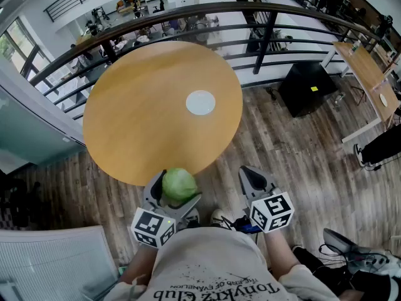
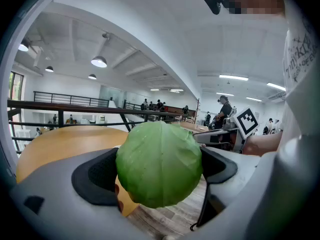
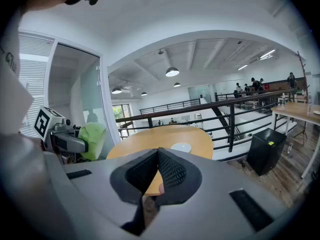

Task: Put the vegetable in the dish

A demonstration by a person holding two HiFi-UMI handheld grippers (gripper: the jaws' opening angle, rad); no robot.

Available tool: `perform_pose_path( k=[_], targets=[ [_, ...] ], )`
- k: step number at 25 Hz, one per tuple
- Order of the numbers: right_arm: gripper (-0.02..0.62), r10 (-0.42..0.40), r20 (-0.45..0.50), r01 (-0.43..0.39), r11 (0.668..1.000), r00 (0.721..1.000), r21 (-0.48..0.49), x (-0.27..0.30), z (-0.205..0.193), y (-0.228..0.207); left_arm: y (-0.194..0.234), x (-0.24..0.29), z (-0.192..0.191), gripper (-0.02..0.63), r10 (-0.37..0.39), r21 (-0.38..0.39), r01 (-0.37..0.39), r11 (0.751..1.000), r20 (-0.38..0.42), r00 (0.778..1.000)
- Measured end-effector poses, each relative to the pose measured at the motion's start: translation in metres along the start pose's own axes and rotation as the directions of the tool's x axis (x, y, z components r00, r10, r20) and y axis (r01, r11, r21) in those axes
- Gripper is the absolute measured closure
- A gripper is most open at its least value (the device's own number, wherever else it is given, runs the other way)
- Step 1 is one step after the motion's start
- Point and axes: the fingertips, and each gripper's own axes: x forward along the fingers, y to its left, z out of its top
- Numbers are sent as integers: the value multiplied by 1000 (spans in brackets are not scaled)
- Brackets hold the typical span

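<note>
I hold the cabbage (image 1: pixel 179 183) clamped between the 2 jaws of my left gripper (image 2: pixel 160 171), pads pressing its sides, just over the near edge of the round table (image 1: pixel 138 118) and close to my body. The white dish (image 1: pixel 200 103) sits well apart from it, out past the middle of the tabletop, and it is bare. My right gripper (image 3: pixel 159 169) hangs beside the left with its jaws pressed together on nothing. So I judge 1 step done, the pickup; the carry across the table and the release into the dish are left.
</note>
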Motion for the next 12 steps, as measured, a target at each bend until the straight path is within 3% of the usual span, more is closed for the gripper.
perform_pose_path(
  k=[12],
  targets=[
    [571,-18,-3,18,1000,1000,-7,2,1,14,11,-11,3,114,-16,-1,16,1000,8,1000]
  ],
)
